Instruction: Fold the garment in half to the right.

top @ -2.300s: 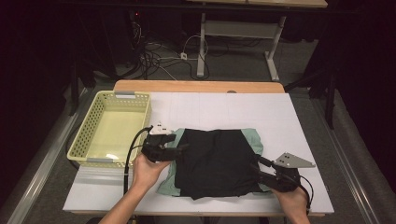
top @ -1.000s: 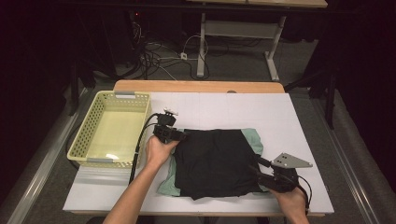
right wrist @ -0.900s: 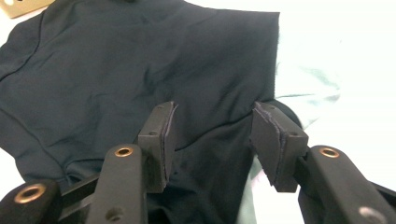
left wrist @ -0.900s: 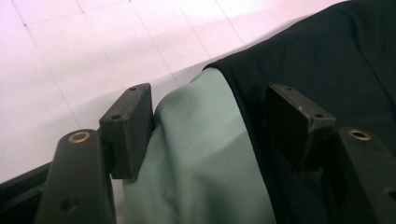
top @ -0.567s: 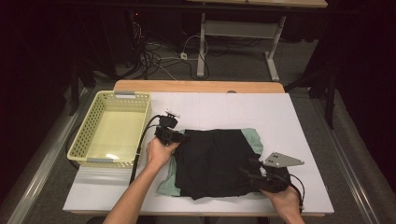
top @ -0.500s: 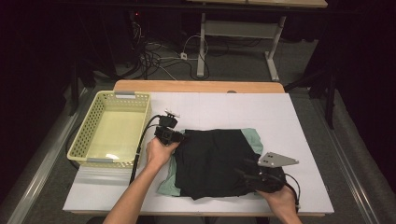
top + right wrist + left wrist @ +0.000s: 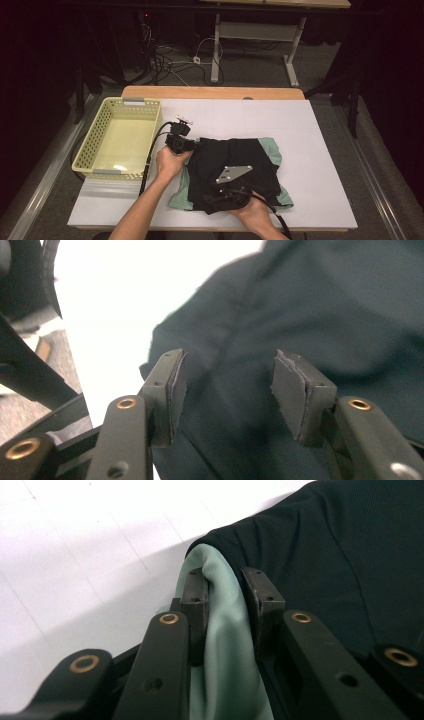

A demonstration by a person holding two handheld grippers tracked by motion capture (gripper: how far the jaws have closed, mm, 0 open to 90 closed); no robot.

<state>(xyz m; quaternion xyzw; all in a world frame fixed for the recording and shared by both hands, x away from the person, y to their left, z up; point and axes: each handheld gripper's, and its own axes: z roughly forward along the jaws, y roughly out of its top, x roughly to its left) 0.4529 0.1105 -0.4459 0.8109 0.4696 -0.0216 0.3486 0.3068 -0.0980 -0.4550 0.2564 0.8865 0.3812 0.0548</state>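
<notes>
High view: the right gripper (image 7: 212, 196) has slid from the right side of the folded clothes onto the near edge of the black garment (image 7: 235, 167), while the left gripper (image 7: 192, 147) has stayed at the pile's far-left corner. The pile lies mid-table, just right of the yellow basket (image 7: 90, 150), with the green garment (image 7: 272, 155) showing beneath the black one. White table (image 7: 320, 150) lies bare right of the pile and beyond it, so there is room to lift or swing that way; the basket crowds the left.

Left gripper view: its jaws have just been closing and now pinch a fold of green garment (image 7: 225, 650) with the black edge (image 7: 320, 545) beside it. That corner looks secured.

Right gripper view: its jaws stand apart over black cloth (image 7: 310, 305), pads not pressing; the near grip is not yet made.
</notes>
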